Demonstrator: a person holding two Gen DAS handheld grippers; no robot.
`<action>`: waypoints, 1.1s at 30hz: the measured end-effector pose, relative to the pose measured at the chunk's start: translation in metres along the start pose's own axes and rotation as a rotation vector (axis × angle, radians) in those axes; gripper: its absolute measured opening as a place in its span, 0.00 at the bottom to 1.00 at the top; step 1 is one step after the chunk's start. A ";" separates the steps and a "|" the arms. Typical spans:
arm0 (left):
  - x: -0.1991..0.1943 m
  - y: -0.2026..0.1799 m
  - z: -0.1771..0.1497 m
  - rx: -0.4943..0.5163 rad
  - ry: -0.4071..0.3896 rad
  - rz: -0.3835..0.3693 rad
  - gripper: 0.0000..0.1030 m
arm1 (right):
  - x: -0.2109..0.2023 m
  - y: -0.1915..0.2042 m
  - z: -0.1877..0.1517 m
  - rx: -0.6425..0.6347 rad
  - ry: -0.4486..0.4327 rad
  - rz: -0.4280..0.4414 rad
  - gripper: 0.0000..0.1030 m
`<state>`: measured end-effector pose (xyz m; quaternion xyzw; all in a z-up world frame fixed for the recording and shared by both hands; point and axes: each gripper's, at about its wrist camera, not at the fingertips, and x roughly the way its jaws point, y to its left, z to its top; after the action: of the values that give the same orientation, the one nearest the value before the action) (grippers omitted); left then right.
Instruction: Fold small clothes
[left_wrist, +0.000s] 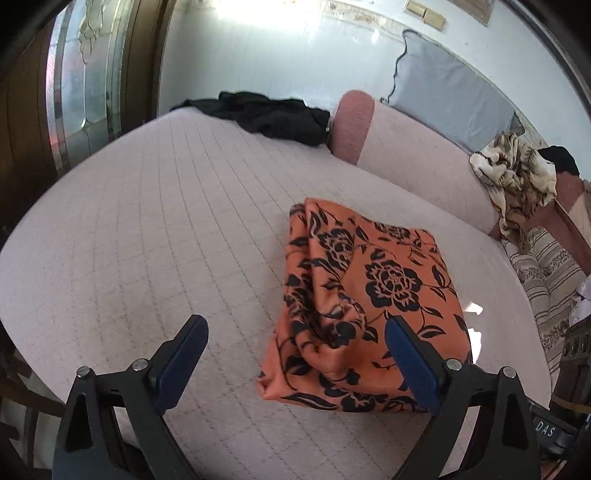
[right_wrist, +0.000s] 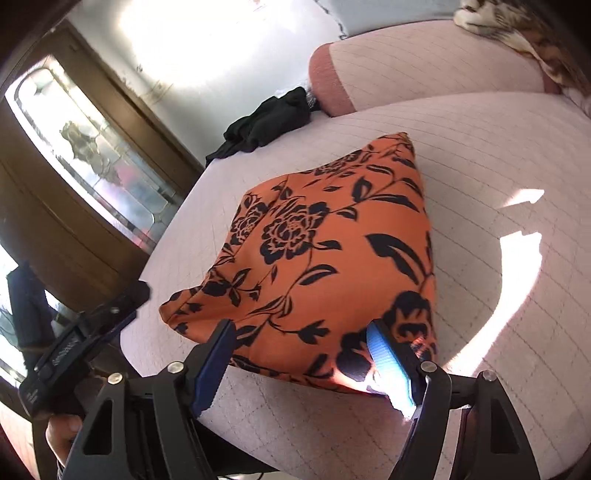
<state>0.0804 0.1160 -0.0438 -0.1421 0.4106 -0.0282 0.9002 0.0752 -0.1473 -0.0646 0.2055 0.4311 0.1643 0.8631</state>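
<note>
Now: Folded Orange Garment on the Bed, Both Jaws Spread

Legible writing is scarce: the letters "DAS" show on a dark device at 4 o'clock in the left wrist view; a label on the other tool seen in the right wrist view is too blurred to read.

The left gripper (left_wrist: 295, 328) has its jaws spread, holding nothing; its right finger overlaps the folded orange floral garment (left_wrist: 369, 295), contact unclear. The right gripper (right_wrist: 301, 328) also has its jaws spread, just at the garment's near edge.

That garment lies on the quilted pink bed (left_wrist: 147, 229), toward 3 o'clock of centre. Bare quilt stretches to 9 and 11 o'clock. A black garment (left_wrist: 273, 114) sits at 12 o'clock by the bolster (left_wrist: 406, 155), well apart. The bed's edge falls away at 9 o'clock.
</note>
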 end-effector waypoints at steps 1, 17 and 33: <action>0.009 -0.001 0.001 -0.020 0.041 -0.027 0.65 | 0.001 -0.004 0.001 0.001 -0.004 0.009 0.74; 0.001 0.008 -0.005 -0.094 0.090 0.049 0.37 | 0.012 -0.037 -0.006 0.059 0.001 0.147 0.74; 0.095 -0.025 0.022 0.132 0.113 0.129 0.67 | 0.010 -0.112 0.040 0.339 0.003 0.176 0.75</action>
<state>0.1613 0.0817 -0.0922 -0.0540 0.4664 -0.0052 0.8829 0.1258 -0.2474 -0.1053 0.3849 0.4341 0.1644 0.7977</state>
